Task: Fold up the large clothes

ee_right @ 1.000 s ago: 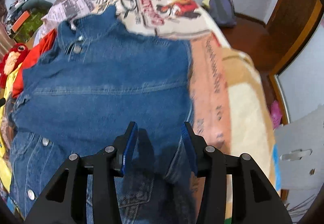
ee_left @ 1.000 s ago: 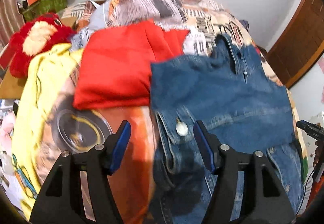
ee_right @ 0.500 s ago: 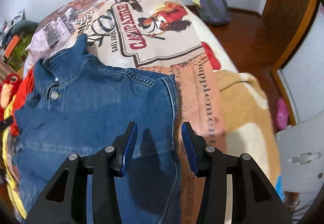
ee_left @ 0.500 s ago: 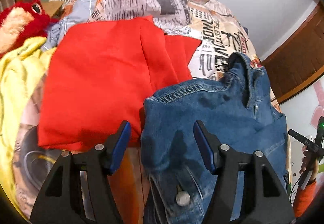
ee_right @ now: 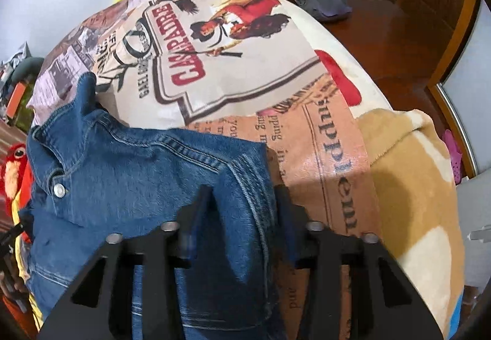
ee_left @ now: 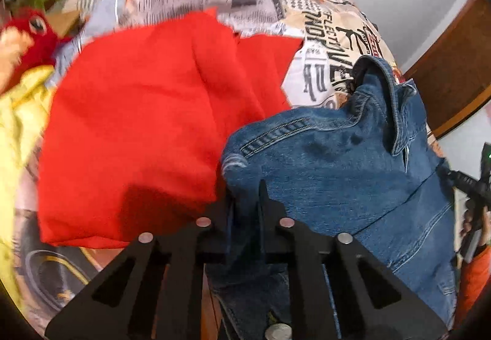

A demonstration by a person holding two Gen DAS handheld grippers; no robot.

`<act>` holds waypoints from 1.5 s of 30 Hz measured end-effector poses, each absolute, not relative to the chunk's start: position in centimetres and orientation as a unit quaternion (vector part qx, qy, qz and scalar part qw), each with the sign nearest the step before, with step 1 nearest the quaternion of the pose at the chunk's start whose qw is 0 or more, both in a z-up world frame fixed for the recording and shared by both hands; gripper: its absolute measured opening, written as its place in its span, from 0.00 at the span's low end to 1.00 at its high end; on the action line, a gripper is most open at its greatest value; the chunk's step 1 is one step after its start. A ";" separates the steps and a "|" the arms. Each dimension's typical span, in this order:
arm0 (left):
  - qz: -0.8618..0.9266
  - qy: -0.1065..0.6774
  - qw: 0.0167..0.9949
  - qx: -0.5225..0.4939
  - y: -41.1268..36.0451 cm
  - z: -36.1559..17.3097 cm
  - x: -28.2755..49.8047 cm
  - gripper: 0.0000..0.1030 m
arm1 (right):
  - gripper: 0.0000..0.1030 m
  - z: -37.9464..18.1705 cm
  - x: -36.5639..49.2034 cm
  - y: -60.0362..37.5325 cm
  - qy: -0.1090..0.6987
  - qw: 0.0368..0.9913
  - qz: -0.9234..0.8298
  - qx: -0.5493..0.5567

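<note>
Denim jacket [ee_left: 337,168] lies on the bed [ee_right: 245,69], collar toward the far end, its left edge just beside a red garment [ee_left: 147,125].

Left tongs [ee_left: 245,201]: pinched nearly closed on the jacket's left shoulder corner, denim bunched between the jaws. Right tongs [ee_right: 242,201]: partly open, straddling the right shoulder edge; the fabric sits between the jaws, but I can't tell if they grip it yet.

Risks, as I judge them:
- Lifting now with only the left side clamped would skew the fold and drag the jacket.
- The right edge seam is thick; a shallow bite could slip.
- The left tongs are close to the red garment and could snag it along.
- The bedspread [ee_right: 334,149] could get pinched under the right jaw.

Containers: none visible.
</note>
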State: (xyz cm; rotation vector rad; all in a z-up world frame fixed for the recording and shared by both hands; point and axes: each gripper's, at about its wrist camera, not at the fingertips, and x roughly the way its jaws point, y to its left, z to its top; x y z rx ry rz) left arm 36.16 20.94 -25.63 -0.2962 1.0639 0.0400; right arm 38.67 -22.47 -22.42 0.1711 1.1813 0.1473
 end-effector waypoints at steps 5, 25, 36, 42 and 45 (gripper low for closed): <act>0.039 0.466 0.881 -0.068 18.7 -21.5 35.5 0.08 | 0.14 -20.2 37.9 -21.3 0.525 0.846 0.082 0.045; 0.074 0.444 0.886 -0.112 22.2 -19.1 44.7 0.08 | 0.13 -13.9 42.5 -18.1 0.438 0.896 0.070 -0.009; 0.099 0.487 0.865 -0.068 22.2 -25.8 47.1 0.19 | 0.18 -22.1 44.8 -19.0 0.510 0.860 0.027 -0.013; 0.111 0.496 0.861 0.000 20.4 -24.8 46.0 0.23 | 0.23 -20.3 43.3 -18.6 0.519 0.853 0.015 -0.047; 0.105 0.498 0.861 -0.004 19.9 -23.5 44.3 0.46 | 0.27 -18.4 41.9 -18.1 0.515 0.854 0.019 -0.074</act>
